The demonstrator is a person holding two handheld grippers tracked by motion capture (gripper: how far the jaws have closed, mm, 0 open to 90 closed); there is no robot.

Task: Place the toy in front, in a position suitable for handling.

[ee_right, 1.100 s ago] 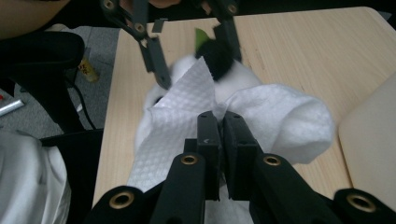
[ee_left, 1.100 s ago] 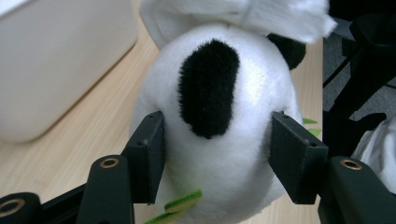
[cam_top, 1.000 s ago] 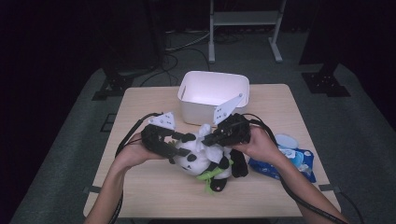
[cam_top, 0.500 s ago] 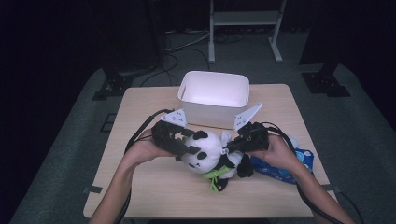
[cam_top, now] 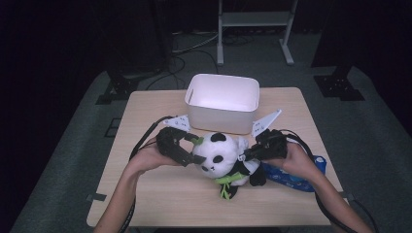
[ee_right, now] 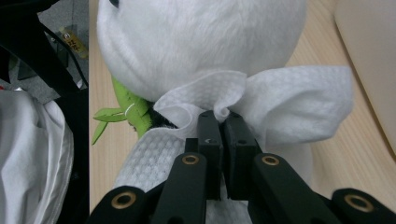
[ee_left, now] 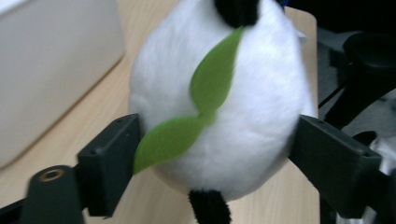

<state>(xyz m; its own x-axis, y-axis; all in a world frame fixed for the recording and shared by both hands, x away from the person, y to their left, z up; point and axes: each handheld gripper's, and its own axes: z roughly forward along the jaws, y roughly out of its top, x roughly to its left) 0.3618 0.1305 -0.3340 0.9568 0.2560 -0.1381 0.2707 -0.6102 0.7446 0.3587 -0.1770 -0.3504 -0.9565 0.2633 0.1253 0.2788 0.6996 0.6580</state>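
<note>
Pinching a white textured wipe, the right gripper has its two black jaws pressed together on a fold of the cloth, right against the neck of the soft black-and-white panda toy. In the right gripper view the wipe spreads to both sides of the jaws, and its lower part is cut off by the bottom edge. How much of the wipe lies behind the panda cannot be seen.

The left gripper stands on the other side of the toy. Its jaws have just been opening, and they are now wide apart around the panda's white head; if the pads still touch the fur is hard to tell, but they do not squeeze it. A green felt leaf lies across the head between them.

The panda sits on the light wooden table, near the middle, with a green bamboo piece at its front. Just beside it on the right, a blue packet is partly hidden under the right hand.

Behind the panda, on the far side, stands a white rectangular plastic bin. Its inside looks bare, but the near wall hides part of the bottom.
</note>
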